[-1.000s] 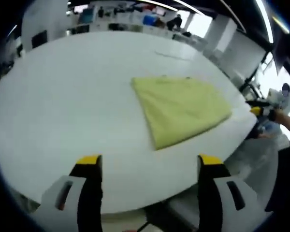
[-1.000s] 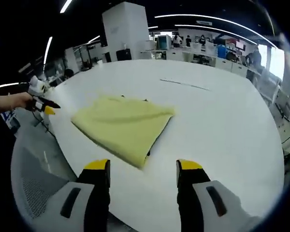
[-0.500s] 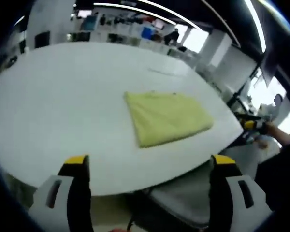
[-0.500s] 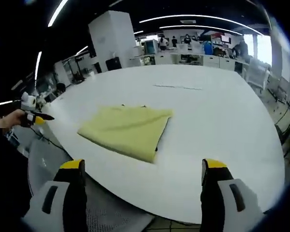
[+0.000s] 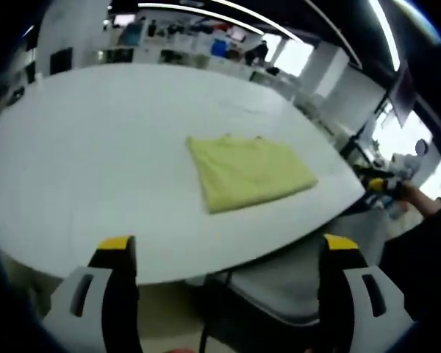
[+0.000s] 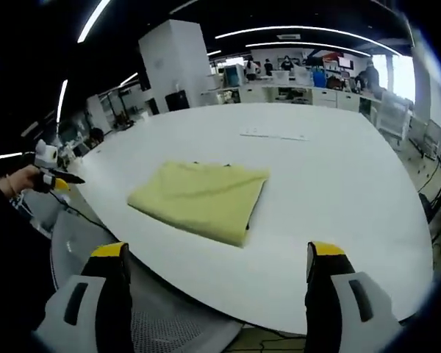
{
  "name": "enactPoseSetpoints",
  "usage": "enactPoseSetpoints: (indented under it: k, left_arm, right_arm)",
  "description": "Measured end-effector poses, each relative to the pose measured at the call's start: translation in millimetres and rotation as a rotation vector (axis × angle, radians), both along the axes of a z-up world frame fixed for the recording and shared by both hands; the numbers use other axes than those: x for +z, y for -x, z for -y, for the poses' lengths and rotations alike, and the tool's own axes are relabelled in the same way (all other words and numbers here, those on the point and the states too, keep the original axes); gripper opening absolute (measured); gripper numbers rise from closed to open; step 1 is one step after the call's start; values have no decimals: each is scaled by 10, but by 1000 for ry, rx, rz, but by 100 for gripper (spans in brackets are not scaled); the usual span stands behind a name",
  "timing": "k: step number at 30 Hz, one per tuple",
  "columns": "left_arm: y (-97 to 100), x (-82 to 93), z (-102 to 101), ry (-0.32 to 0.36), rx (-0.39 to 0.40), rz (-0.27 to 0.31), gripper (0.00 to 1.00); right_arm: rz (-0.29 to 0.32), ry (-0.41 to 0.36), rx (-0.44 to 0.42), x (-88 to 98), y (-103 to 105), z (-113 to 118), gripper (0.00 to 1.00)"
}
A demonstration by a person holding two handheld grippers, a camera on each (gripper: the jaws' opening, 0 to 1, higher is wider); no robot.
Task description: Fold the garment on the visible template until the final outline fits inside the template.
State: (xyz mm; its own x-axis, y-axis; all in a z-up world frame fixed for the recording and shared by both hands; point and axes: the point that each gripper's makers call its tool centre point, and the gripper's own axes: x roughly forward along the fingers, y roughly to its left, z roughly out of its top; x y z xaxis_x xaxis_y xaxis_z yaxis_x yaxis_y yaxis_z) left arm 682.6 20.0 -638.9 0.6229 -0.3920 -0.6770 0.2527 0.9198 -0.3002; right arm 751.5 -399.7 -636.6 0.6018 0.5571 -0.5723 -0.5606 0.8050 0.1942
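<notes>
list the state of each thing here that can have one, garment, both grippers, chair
yellow garment: folded into a flat, roughly rectangular stack, lying on the white table, not held.
left gripper: open, fingers wide apart, holding nothing, off the table's edge.
right gripper: open, fingers wide apart, holding nothing, off the table's edge.
grey mesh chair: unoccupied, at the table's edge.

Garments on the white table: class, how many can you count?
1: a folded yellow garment lies flat on the white table, near its front edge; it also appears mid-table in the left gripper view.
</notes>
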Motion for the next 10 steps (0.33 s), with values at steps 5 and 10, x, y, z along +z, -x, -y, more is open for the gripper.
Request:
enactPoseSetpoints:
  k: [5, 10]
  left_arm:
    - [-15, 18, 144, 21, -21, 7, 99]
    - [-38, 5, 139, 10, -22, 10, 99]
  right_arm:
    - [18, 9, 15, 16, -6, -39, 100]
    - [-7, -14, 7, -47, -2, -41, 100]
